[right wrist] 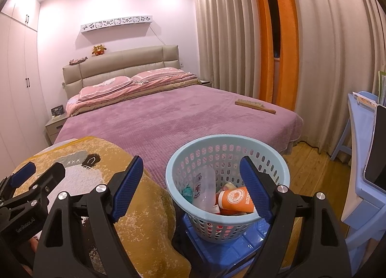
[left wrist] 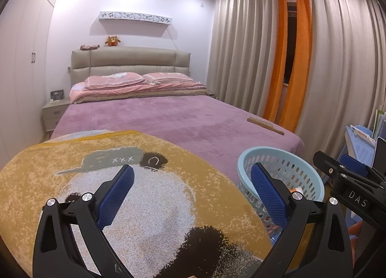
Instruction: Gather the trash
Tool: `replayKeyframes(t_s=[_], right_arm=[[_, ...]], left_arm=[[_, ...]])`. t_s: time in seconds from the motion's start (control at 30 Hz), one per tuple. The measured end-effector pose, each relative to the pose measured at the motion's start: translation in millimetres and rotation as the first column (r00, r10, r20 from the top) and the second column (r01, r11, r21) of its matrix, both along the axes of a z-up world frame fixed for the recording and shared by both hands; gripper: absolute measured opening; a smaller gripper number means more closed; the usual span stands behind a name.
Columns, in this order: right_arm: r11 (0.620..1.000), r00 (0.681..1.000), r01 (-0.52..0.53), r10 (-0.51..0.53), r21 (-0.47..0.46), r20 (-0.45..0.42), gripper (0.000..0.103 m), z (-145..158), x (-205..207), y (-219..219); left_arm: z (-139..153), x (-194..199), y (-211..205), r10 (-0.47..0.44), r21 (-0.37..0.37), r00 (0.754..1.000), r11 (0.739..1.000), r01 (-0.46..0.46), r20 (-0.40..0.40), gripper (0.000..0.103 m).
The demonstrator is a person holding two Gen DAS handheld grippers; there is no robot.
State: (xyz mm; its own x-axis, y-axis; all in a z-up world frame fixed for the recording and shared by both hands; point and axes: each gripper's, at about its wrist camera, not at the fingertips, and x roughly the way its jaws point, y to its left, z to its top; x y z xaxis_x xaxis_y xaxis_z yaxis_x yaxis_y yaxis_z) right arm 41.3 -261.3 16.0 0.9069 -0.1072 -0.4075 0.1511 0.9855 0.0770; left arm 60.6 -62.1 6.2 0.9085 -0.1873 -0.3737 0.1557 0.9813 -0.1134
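1. Pale blue plastic is what I see first: the perforated basket [right wrist: 228, 188] stands upright on a blue stool [right wrist: 231, 244], just beside the foot of the bed [right wrist: 168, 118].
2. My right gripper [right wrist: 190, 181] hangs above and in front of the basket's near rim, jaws spread wide with nothing between the pads. Its right finger crosses the rim on the right side in the picture; its left finger lies over the yellow blanket [right wrist: 144, 217].
3. Inside the basket the trash is piled: an orange paper cup [right wrist: 235, 200] lies on its side, long axis running roughly left to right, its white rim end at the left. It sits just left of my right finger.
4. A clear plastic bottle [right wrist: 208, 188] leans beside the cup, long axis near upright, tilted a little, its upper end near the basket's far wall. Smaller scraps sit under them; I cannot tell what they are.
5. My left gripper [left wrist: 191, 185] hovers over the blanket's panda print, jaws released and empty. From its camera the basket [left wrist: 296, 169] lies to the right, partly behind its right finger.
6. A wooden brush [right wrist: 255, 106] lies flat on the purple bedspread, well apart from both grippers, handle pointing right.
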Motion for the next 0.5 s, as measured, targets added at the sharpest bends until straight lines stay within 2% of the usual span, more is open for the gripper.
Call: replayKeyframes(t_s=[0.5], right_arm=[[1.0,1.0,-0.002,0.002,0.002,-0.003,0.078,0.0,0.5,0.4]], left_arm=[[0.2,-1.3,1.7,-0.004,0.011,1.0,1.0,0.004,0.007,0.095]])
